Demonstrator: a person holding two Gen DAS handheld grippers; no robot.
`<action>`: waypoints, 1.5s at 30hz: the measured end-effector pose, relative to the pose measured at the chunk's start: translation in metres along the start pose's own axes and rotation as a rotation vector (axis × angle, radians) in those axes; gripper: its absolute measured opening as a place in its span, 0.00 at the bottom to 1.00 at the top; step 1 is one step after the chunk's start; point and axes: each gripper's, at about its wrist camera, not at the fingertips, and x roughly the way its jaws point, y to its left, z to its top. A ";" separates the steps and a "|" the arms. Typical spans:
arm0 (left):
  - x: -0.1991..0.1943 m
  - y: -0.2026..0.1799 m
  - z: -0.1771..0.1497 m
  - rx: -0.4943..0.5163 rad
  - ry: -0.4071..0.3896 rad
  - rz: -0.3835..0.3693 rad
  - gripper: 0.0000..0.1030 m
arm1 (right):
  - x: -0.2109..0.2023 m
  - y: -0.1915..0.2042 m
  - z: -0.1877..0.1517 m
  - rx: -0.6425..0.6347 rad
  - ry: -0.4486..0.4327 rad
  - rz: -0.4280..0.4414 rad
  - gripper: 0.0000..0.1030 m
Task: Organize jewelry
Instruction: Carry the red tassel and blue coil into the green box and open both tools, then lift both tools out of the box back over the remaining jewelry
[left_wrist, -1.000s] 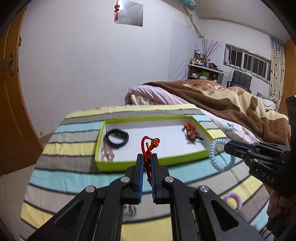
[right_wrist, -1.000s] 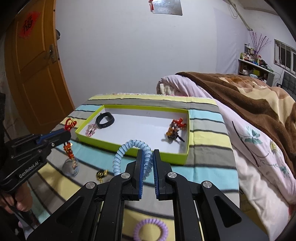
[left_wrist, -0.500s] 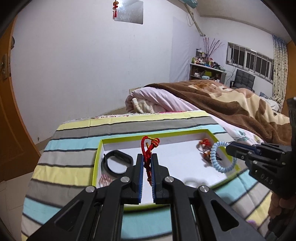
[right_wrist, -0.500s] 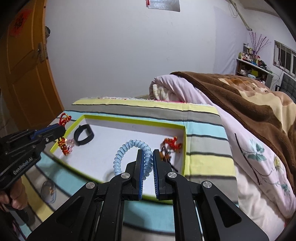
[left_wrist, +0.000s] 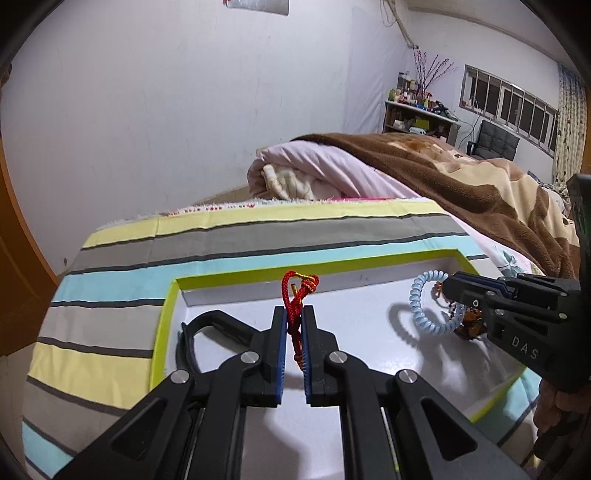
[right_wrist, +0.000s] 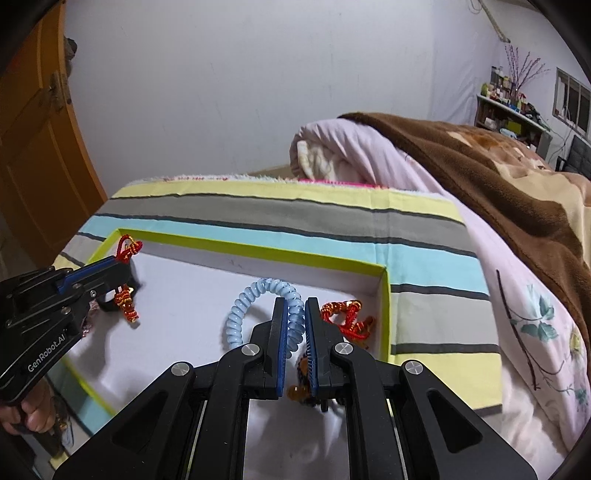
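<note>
Left wrist view: left gripper (left_wrist: 294, 321) clamps a red cord charm (left_wrist: 297, 295), hanging over the tray (left_wrist: 164, 325)'s white floor, black band (left_wrist: 192, 332) near left. Advice: lower until the charm rests clear of the band, then let go.

Right wrist view: right gripper (right_wrist: 295, 317) pinches a blue coil bracelet (right_wrist: 258, 299), over the tray just left of a red beaded piece (right_wrist: 347, 317). Set it on bare floor.

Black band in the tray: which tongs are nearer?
Left. The left tongs hang right over the black band at the tray's left end, gripping a red cord. The right tongs sit toward the opposite end, gripping a blue coil.
</note>
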 end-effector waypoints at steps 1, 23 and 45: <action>0.003 0.000 0.000 -0.001 0.009 -0.002 0.08 | 0.003 0.000 0.001 0.000 0.006 -0.001 0.09; 0.001 0.007 0.002 -0.035 0.047 -0.076 0.20 | -0.006 -0.001 -0.003 0.018 0.016 0.028 0.19; -0.108 -0.015 -0.051 -0.026 -0.086 -0.045 0.20 | -0.127 0.029 -0.081 0.006 -0.137 0.083 0.19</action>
